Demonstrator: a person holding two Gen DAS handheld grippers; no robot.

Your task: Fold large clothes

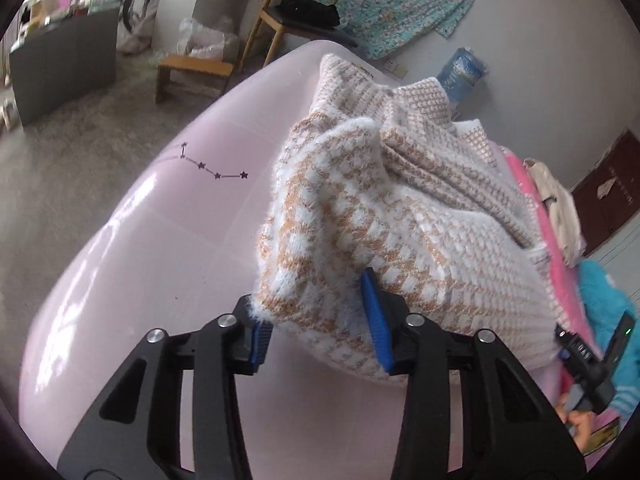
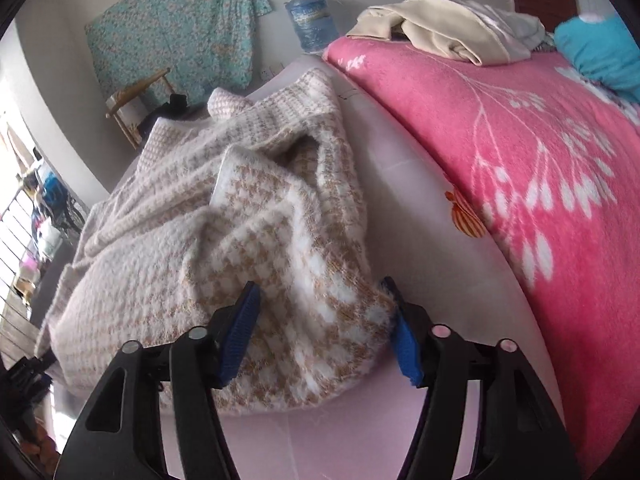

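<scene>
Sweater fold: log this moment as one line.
stage: gripping near hem | left gripper: shut on sweater | right gripper: shut on sweater | surface: pink sheet

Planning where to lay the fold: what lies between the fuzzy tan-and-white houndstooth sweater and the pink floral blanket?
A bare strip of pale pink sheet separates sweater and blanket, in the right wrist view.

We see a pale pink sheet [image 2: 400,152] on the bed — on it a houndstooth sweater [image 2: 256,216] at centre, a pink blanket [image 2: 520,160] at right.
</scene>
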